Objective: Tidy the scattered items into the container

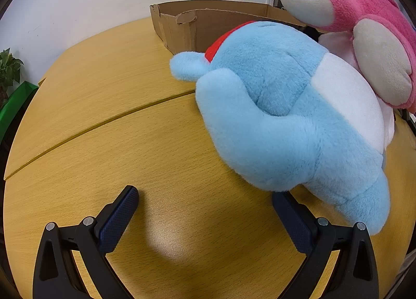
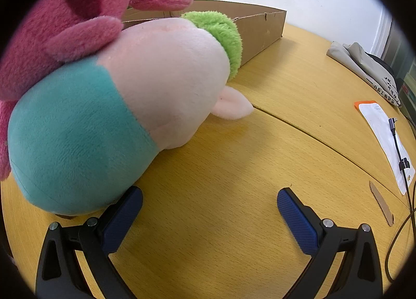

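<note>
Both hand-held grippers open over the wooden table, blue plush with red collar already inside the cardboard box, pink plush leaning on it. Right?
Not quite: the light blue plush toy with the red collar is not in the brown cardboard box; the left wrist view shows it lying on the wooden table in front of the box. The rest holds: the left hand-held gripper and right hand-held gripper are open, and the pink plush toy leans on it.

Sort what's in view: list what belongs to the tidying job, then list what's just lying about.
Job:
- blue plush toy
- pink plush toy, lying on top of the others
- teal-and-pale-pink plush toy
- cardboard box
- left gripper and right gripper, both open and empty

Lying about:
- white packet with orange edge
- black cable
- cardboard scrap
- grey bag
- potted plant
</note>
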The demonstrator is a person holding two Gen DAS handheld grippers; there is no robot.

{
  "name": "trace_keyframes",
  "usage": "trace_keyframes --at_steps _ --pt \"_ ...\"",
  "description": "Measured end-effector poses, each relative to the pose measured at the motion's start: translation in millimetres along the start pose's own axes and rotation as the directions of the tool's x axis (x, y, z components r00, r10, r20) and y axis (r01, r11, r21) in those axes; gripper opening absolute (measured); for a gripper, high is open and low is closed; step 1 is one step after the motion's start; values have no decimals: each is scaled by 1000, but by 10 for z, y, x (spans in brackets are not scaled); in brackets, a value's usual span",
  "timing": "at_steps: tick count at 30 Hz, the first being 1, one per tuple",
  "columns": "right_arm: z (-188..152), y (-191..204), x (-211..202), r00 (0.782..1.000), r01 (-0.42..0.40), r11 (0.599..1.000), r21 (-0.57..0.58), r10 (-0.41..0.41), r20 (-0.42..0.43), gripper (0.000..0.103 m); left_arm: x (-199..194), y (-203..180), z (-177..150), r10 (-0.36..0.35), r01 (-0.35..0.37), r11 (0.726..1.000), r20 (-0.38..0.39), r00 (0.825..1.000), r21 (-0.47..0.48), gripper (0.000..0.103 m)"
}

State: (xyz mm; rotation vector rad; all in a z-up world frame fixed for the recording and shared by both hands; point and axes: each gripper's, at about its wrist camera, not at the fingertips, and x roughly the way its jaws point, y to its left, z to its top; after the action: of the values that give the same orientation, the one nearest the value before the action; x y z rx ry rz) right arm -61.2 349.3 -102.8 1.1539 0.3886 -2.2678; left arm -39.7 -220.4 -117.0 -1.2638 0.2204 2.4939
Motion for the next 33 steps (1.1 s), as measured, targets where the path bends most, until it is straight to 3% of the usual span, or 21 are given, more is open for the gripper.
trace_keyframes --at_steps 17,23,33 --pt "0 -15 -5 1000 9 1000 15 -9 0 103 6 -1 3 -1 1 1000 0 1000 0 103" --pt "-80 89 -74 990 138 972 189 -139 -13 103 17 -1 16 -4 4 1000 0 1000 2 103" --pt "-91 118 -77 988 152 966 211 -152 -15 103 10 -78 -18 25 -25 999 -9 1000 -31 103"
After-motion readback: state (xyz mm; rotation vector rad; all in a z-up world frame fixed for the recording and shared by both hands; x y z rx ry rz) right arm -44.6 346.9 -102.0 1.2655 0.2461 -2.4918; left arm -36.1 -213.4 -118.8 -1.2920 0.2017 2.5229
